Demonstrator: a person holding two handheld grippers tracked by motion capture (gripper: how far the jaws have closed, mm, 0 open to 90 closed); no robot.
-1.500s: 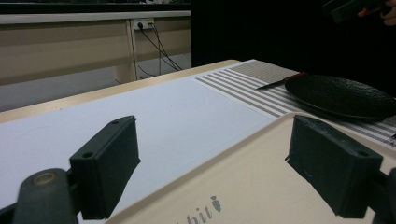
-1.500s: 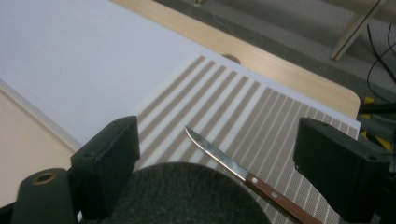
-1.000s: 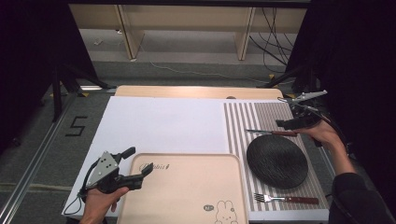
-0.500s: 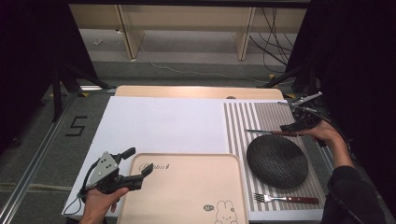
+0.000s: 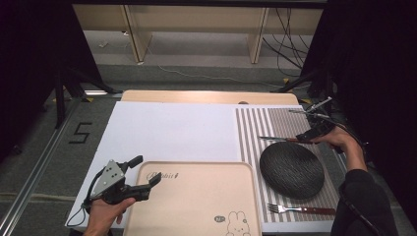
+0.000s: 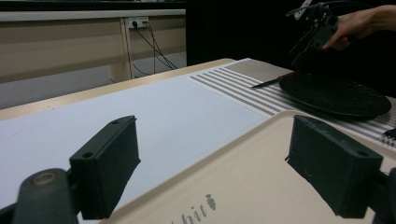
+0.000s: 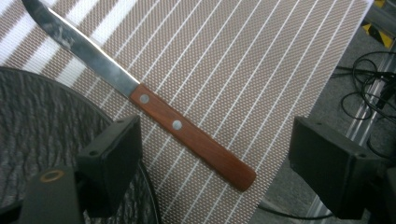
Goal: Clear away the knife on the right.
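Wooden-handled knife lies between the open right tool.

place: lab-style recording room — black curtains at frame left and right | cables on grey floor, upper right | taped "5" on floor, left | table centre

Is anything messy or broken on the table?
Nothing is spilled or broken. The knife lies flat on the striped mat beyond the black plate, the fork lies in front of it, and the tray sits straight.
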